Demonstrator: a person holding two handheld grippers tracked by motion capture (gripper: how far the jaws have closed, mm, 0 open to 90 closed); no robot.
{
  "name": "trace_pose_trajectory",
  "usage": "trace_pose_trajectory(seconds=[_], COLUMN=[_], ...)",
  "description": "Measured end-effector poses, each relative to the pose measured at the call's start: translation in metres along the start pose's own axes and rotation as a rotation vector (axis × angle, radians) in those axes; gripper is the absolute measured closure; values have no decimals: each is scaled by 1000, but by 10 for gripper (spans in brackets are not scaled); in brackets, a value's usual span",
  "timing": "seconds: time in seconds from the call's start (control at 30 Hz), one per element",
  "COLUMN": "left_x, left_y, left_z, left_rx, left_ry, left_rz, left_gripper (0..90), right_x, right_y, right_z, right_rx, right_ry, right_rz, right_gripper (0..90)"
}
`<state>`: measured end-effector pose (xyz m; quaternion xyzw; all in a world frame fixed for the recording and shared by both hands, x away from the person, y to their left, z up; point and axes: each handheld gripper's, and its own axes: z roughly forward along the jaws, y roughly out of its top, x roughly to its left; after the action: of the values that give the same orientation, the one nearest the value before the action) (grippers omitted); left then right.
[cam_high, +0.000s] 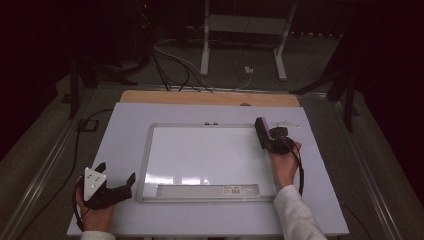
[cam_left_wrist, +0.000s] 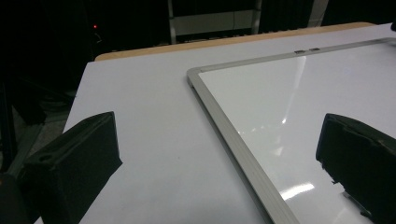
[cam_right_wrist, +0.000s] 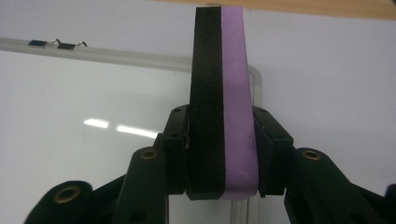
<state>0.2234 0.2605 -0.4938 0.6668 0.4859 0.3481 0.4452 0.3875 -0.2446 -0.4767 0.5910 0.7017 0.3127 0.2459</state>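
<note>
Eraser (cam_right_wrist: 223, 100), a long block with one black felt side and one purple side, is held between the jaws of the right tongs (cam_right_wrist: 223, 154), which are clenched on its two broad faces near one end. In the right gripper view its long axis runs straight away from the tongs, so the free end points forward past the top right corner of the whiteboard (cam_right_wrist: 93, 116), and the black side is on the left while the purple side is on the right. In the high view the eraser (cam_high: 262, 131) is at the upper right corner of the whiteboard (cam_high: 210, 155), over the right frame rail, and its long axis lies almost along that rail, pointing away from the person and a little to the left. I cannot tell if its far end touches the board or stays just above it. The right tongs (cam_high: 274, 141) are held by a hand (cam_high: 284, 162) in a white sleeve that comes from the bottom. The left tongs (cam_high: 119, 181) rest on the white counter (cam_high: 120, 135) just beside the lower left corner of the board, with the jaws released and wide apart and nothing between them; in the left gripper view the metal frame (cam_left_wrist: 233, 135) of the board passes between the two jaws. A grey tray (cam_high: 207, 190) with a small label lies along the bottom edge of the board.
</note>
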Motion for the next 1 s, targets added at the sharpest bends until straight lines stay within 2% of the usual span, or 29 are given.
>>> trace_pose_trajectory(seconds=[0.5,0.77,0.93,1.0], left_x=[0,-1,-1,0], left_y=[0,0,0,0], left_z=[0,1,0,0], left_rx=[-1,1,0,0], left_ry=[0,-1,-2,-1], left_rz=[0,0,2,2], left_gripper=[4,4,4,4], right_x=[1,4,3,3], right_y=[-9,-12,-13,-13], right_z=[10,9,7,5], right_rx=[36,45,58,62], right_ry=[-28,-5,37,45], right_rz=[52,47,68,60], right_gripper=[623,541,507,475])
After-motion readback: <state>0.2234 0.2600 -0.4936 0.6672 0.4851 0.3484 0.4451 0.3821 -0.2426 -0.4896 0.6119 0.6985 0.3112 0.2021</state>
